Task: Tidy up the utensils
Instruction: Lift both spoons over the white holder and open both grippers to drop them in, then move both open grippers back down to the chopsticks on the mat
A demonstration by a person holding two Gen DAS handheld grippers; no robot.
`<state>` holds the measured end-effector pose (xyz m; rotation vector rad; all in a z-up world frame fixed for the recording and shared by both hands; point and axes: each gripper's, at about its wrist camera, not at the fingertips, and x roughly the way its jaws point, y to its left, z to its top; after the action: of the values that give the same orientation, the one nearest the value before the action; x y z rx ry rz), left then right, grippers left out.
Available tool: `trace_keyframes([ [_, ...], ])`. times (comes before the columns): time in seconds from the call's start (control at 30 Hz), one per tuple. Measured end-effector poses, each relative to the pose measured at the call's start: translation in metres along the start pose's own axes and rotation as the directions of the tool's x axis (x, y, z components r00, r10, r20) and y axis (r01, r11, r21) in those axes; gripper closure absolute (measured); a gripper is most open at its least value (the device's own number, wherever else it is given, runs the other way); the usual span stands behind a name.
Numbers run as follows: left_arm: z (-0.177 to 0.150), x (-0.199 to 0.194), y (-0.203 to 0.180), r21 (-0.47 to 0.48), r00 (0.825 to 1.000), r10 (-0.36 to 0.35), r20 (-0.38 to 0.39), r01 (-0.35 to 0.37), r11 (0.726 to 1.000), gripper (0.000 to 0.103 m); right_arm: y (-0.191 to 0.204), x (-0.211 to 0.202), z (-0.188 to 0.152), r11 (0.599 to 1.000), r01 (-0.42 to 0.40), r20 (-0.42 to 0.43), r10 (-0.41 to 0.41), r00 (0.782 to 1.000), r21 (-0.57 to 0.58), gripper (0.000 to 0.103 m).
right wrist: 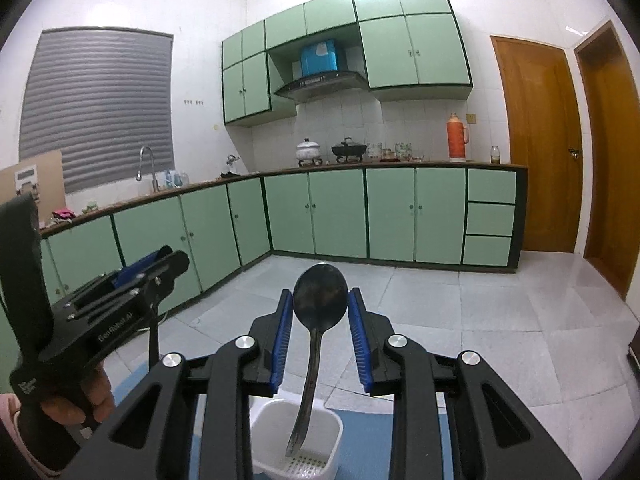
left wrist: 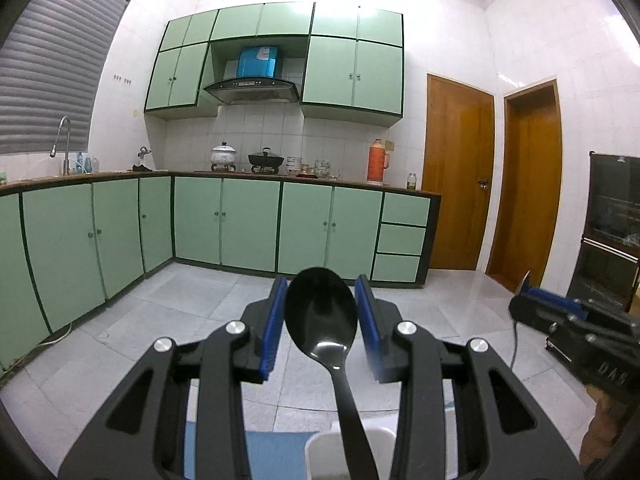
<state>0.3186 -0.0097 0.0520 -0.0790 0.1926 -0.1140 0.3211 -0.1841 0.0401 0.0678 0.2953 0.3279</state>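
Each pair of tongs pinches a spoon by its bowl, the left gripper (left wrist: 322,322) a black spoon (left wrist: 322,312) and the right gripper (right wrist: 320,334) a dark spoon (right wrist: 320,300), handles hanging down toward the white holder (right wrist: 298,440) just below, probably ready to drop in.

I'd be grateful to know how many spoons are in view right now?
2. A glossy black spoon sits between the left gripper's blue pads; a duller dark spoon sits in the right gripper, above the white caddy. Others may be hidden below.

A glossy black plastic spoon (left wrist: 322,320) stands bowl-up between the left jaws. A dull dark metal spoon (right wrist: 320,300) stands bowl-up between the right jaws, its handle tip over a white holder (right wrist: 298,440) below.
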Motion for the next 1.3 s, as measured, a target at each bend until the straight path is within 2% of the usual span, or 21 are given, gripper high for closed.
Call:
trace_keyframes([
  [0.27,-0.029,0.019,0.001,0.013,1.000,-0.011,-0.019,0.011,1.000,0.070,0.000,0.037,-0.022,1.000,0.011,-0.057,-0.011,0.998,0.002,0.075],
  [0.37,-0.045,0.025,0.000,0.035,0.999,-0.007,-0.045,0.009,0.999,0.070,0.003,0.039,-0.034,1.000,0.000,-0.074,0.000,0.997,-0.006,0.075],
  [0.57,-0.062,0.023,0.014,0.001,0.994,-0.012,-0.104,0.012,1.000,0.068,0.003,0.037,-0.055,0.999,-0.045,-0.122,0.047,0.991,0.020,0.074],
  [0.73,-0.062,0.007,0.023,-0.016,0.993,-0.011,-0.115,0.009,1.000,0.054,-0.001,0.023,-0.062,0.998,-0.050,-0.125,0.055,0.991,0.045,0.070],
  [0.93,-0.061,-0.036,0.024,-0.016,0.992,-0.001,-0.129,-0.001,1.000,0.037,-0.006,-0.016,-0.069,0.996,-0.032,-0.113,0.041,0.993,0.079,0.056],
  [0.97,-0.062,-0.042,0.023,-0.015,0.991,0.000,-0.135,-0.002,1.000,0.036,-0.007,-0.024,-0.072,0.996,-0.029,-0.114,0.039,0.993,0.087,0.050],
  [1.07,-0.070,-0.069,0.021,-0.005,0.982,0.016,-0.191,-0.017,1.000,0.027,-0.010,-0.052,-0.088,0.996,0.014,-0.138,-0.001,0.990,0.093,0.039],
  [1.1,-0.075,-0.078,0.020,-0.006,0.976,0.017,-0.216,-0.019,1.000,0.024,-0.010,-0.062,-0.094,0.995,0.034,-0.154,-0.018,0.988,0.098,0.029],
  [1.17,-0.086,-0.095,0.020,-0.007,0.960,0.014,-0.280,-0.017,1.000,0.018,-0.012,-0.080,-0.108,0.990,0.072,-0.191,-0.048,0.980,0.119,0.017],
  [1.3,-0.109,-0.124,0.022,0.010,0.925,0.027,-0.379,-0.025,1.000,0.014,-0.016,-0.110,-0.140,0.986,0.111,-0.282,-0.073,0.957,0.121,0.012],
])
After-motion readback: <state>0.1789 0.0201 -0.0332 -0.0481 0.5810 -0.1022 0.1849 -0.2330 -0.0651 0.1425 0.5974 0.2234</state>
